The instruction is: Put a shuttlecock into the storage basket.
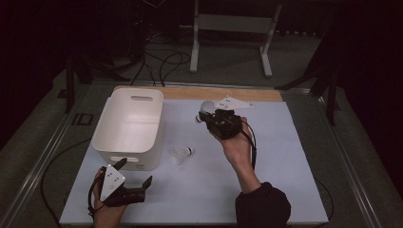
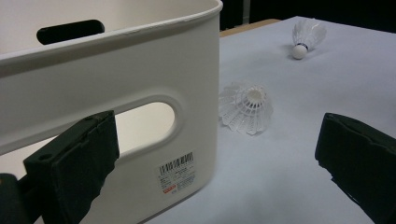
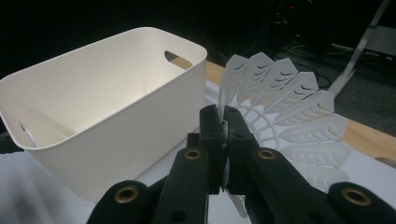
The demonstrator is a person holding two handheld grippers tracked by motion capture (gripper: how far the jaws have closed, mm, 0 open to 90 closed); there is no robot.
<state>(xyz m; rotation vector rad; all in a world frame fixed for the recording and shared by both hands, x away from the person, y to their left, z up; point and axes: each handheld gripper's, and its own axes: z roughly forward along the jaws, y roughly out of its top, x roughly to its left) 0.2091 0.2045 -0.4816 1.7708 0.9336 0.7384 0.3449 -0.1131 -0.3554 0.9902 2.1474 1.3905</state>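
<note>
Gripping: right gripper [image 3: 223,140] has its jaws pressed together on the skirt of a white shuttlecock [image 3: 289,116], pinching one edge of it
Held shuttlecock spot: up off the table, to the right of the white bin [image 1: 128,126] and just past its far end, cork pointing toward the bin in the high view
Left gripper [image 1: 135,178]: jaws spread wide, nothing between them, sitting right at the bin's near end by the handle cutout
Loose shuttlecock [image 1: 180,153]: lying on its side on the white tabletop [image 1: 285,190], just beside the bin's right wall
Bin: looks empty inside, barcode sticker on the near end
</note>
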